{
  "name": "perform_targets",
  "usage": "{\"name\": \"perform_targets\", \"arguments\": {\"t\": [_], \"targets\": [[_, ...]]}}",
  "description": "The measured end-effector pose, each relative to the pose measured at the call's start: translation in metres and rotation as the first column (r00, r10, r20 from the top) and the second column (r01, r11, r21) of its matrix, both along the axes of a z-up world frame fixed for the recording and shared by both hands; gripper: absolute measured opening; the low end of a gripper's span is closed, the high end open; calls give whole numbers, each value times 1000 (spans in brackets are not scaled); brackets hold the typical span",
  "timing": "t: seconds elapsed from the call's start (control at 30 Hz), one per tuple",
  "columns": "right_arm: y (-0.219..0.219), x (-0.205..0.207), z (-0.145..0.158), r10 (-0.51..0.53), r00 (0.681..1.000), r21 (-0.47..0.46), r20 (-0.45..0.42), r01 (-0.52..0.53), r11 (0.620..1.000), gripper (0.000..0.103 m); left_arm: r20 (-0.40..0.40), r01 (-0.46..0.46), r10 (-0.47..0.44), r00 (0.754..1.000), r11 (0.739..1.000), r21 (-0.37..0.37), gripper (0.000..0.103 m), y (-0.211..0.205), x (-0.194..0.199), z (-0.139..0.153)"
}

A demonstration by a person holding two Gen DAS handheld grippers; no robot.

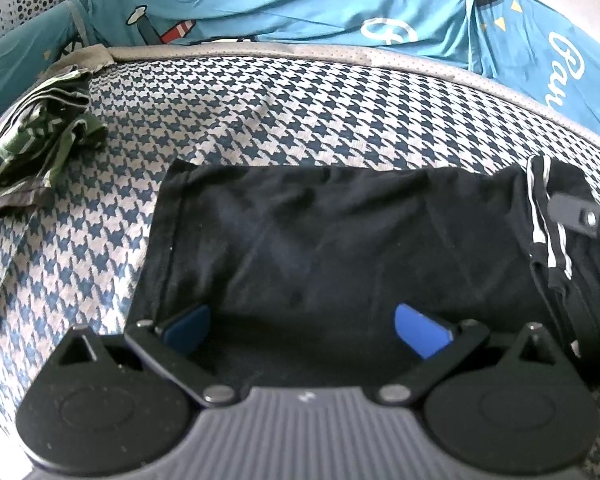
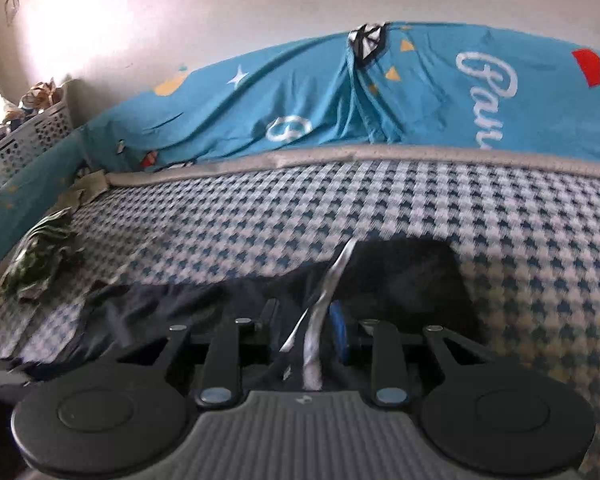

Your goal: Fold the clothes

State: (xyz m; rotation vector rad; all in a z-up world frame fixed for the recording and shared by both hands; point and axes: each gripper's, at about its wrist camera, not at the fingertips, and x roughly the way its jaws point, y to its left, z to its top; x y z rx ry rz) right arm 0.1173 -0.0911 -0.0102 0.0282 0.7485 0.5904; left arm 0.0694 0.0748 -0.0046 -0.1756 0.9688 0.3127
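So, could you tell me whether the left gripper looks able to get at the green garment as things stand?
Probably yes. The left gripper is open and holds nothing, and between it and the green garment lies only bare checked bedding. The black garment beneath it is pinched by the right gripper.

Your left gripper (image 1: 302, 324) was tipped steeply downward, its two blue-padded fingers (image 1: 420, 330) spread wide apart with nothing pinched between them; the pads hung just over dark cloth. Your right gripper (image 2: 308, 332) pointed down at a shallower slant, and its jaws were drawn close together, clamped on a bunched fold of the black garment (image 2: 400, 280), whose white stripe ran up between the fingers. One blue pad (image 2: 339, 334) showed edge-on just right of that stripe. In the left wrist view, the tip of your right gripper (image 1: 580, 218) sat at the far right edge, slightly blurred.
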Motion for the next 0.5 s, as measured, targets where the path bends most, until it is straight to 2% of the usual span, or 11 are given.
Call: {"name": "perform_targets", "arguments": {"t": [0.2, 0.5], "targets": [[3, -26, -2, 17, 999, 37, -48, -15, 999, 29, 4, 8, -8, 1000, 1000, 30, 103, -4, 0, 2], [20, -62, -4, 80, 995, 35, -51, -79, 996, 33, 7, -11, 10, 1000, 996, 89, 103, 3, -5, 5]]}}
